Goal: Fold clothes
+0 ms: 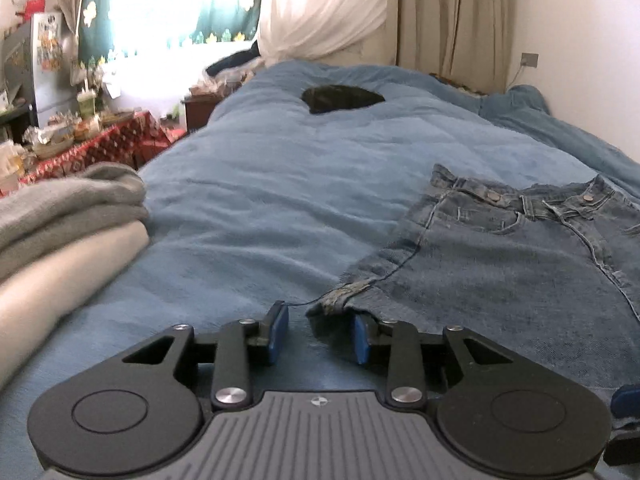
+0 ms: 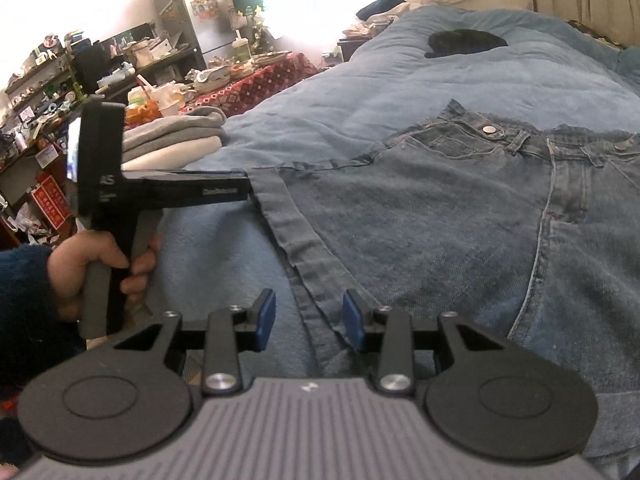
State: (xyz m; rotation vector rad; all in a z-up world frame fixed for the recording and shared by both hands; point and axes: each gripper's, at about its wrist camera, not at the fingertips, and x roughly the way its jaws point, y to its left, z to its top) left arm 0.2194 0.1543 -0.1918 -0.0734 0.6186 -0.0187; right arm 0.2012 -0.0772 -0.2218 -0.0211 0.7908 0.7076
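Both claws part-open, gripping nothing: left gripper (image 1: 320, 332) and right gripper (image 2: 309, 320) straddling hem of faded blue denim jeans (image 2: 440, 220) on blue quilted bed cover (image 1: 260, 200). Seat hem fully between pads before closing. Grip both layers evenly, clear of the cover.

A wide bed (image 1: 280, 184) under a soft blue blanket (image 2: 360, 72) is carrying everything here. Jeans (image 1: 512, 264) are lying flat across its right side, waistband facing the far end. A stack of folded grey and cream clothes (image 1: 60, 232) is sitting at the left edge, and a dark item (image 1: 340, 98) is resting near the far end.
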